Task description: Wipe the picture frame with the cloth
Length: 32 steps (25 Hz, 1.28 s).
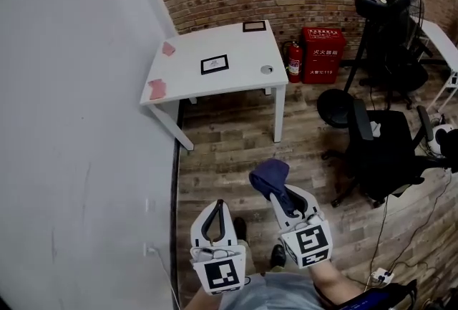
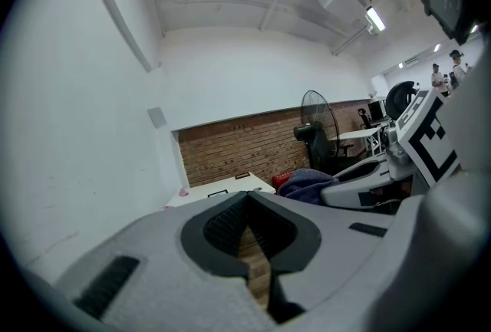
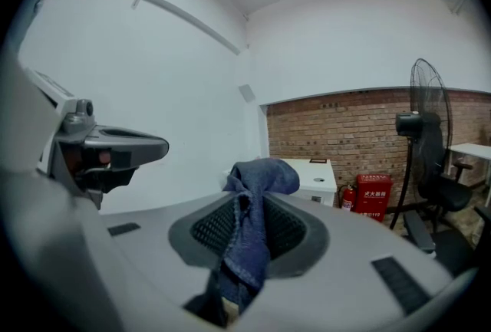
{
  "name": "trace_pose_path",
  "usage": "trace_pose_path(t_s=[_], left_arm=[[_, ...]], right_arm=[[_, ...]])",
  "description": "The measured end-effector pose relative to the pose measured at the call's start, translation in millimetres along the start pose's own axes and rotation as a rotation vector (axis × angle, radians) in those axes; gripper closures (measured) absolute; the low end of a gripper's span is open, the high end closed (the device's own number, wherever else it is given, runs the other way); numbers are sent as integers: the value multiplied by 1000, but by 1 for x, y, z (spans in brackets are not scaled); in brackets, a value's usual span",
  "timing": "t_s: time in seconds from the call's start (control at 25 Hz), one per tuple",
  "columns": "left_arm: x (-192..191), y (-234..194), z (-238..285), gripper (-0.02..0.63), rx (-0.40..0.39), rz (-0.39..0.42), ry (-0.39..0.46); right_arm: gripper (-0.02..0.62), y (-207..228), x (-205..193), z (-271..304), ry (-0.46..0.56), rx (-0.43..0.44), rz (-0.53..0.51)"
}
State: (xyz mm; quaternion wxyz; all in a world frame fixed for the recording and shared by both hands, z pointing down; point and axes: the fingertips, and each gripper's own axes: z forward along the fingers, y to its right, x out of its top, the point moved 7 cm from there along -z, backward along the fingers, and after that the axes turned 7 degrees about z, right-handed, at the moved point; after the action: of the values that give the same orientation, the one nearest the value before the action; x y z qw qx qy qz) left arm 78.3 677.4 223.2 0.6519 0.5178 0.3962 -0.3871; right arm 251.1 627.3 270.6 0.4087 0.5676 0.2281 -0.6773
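Observation:
A black picture frame (image 1: 215, 64) lies flat in the middle of a white table (image 1: 236, 79) far ahead by the brick wall. A second dark frame (image 1: 254, 26) lies at the table's back edge. My right gripper (image 1: 276, 194) is shut on a dark blue cloth (image 1: 270, 175), which bunches up above its jaws (image 3: 257, 177). My left gripper (image 1: 217, 204) is held beside it, shut with nothing between its jaws (image 2: 247, 195). Both are low in front of my body, well short of the table.
Two pink items (image 1: 168, 49) (image 1: 157, 89) and a small round object (image 1: 267, 69) lie on the table. A fire extinguisher (image 1: 293, 61) and red box (image 1: 322, 54) stand to its right. A fan (image 1: 390, 1) and a black office chair (image 1: 386, 151) are at right; a white wall runs along the left.

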Motion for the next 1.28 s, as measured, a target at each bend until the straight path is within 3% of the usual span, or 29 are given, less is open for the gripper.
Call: trace_pose_path(t_s=[0.48, 0.76, 1.04, 1.28], left_arm=[[-53, -108, 107, 598, -38, -87, -47], [-55, -177, 176, 597, -25, -38, 20], [-38, -208, 223, 597, -49, -27, 87], [-49, -201, 258, 597, -109, -34, 80]], right_arm=[[502, -20, 16, 150, -53, -33, -22], [502, -19, 59, 230, -8, -60, -53], [500, -11, 98, 268, 44, -110, -84], [500, 7, 98, 289, 37, -152, -60]])
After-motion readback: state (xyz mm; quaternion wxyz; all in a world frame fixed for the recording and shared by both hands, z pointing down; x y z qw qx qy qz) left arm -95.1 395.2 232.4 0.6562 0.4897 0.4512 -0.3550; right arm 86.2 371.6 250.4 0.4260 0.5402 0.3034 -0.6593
